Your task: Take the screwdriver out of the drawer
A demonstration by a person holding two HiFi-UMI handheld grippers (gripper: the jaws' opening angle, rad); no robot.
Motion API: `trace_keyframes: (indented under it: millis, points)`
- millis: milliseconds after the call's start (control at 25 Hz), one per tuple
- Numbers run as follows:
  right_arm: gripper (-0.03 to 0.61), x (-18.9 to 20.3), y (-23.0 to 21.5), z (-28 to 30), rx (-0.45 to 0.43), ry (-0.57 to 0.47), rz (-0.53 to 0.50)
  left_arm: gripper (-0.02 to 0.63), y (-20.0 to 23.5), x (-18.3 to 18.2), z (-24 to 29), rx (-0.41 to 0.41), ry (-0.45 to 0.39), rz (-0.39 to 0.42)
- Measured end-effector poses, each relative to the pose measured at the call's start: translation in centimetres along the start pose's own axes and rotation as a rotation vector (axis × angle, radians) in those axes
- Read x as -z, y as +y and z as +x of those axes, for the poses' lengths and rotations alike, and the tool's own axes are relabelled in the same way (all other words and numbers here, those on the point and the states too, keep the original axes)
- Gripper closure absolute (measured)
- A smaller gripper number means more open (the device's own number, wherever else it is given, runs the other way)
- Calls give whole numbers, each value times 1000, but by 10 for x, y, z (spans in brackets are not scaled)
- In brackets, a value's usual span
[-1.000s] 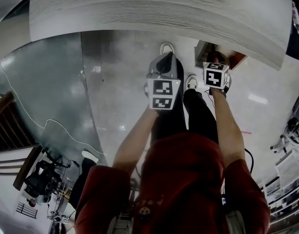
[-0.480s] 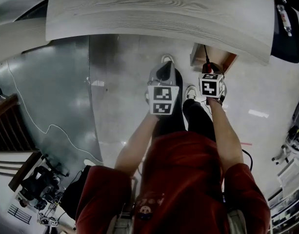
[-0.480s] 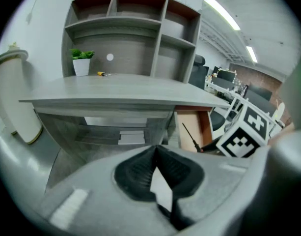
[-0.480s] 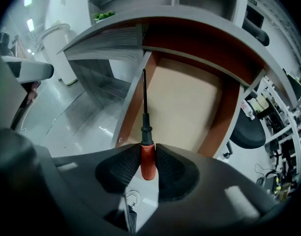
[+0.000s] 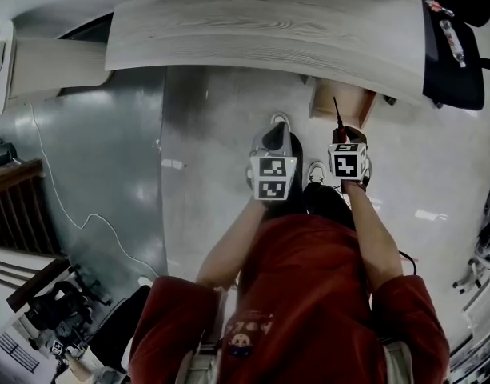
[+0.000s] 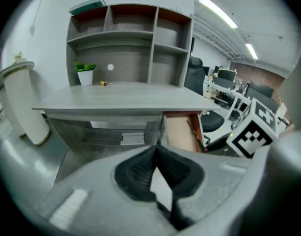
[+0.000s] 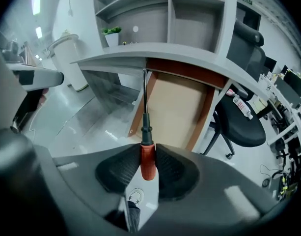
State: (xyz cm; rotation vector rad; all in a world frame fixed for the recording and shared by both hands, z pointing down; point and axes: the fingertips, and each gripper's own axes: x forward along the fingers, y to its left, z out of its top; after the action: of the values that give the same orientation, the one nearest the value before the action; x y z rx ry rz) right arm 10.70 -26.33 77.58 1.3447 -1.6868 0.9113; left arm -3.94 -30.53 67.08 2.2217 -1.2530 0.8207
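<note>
At the far left a tall white bin stands on the glossy grey floor, just beside the end of the pale wood-grain desk. The desk carries a shelf unit and a small potted plant. In front of the desk, the left gripper is held out over the floor with its pads pressed tip to tip and nothing between them. To its right an open wooden drawer juts out from under the desktop, its pale bottom bare where it shows. The right gripper hovers in front of that drawer, jaws partly closed and clamped on the red handle of the screwdriver (the black collar and thin dark shaft stick straight out past the pads). The shaft points up toward the desk's edge, and in the head view it lies across the drawer's front. The tool appears lifted out of the compartment, though from above it is hard to be sure that the tip is fully clear. Farthest right, a black office chair stands near the drawer's side with a bottle lying on its seat.
</note>
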Motion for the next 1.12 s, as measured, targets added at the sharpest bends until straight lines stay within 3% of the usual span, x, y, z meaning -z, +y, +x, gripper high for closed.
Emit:
trace_keyframes:
  millis: [440,800,1120]
  points:
    - [486,35,-6,-81,-85,-77,-37,614,-54,12,-64,-45,-18,-6]
    - [485,22,16,-161,-142,-169,-23,614,-42,0,-143,-99,-95,-101]
    - [485,3,20,-227,-171,-275,-11,614,-50,-30,-191,-127,-188,-61]
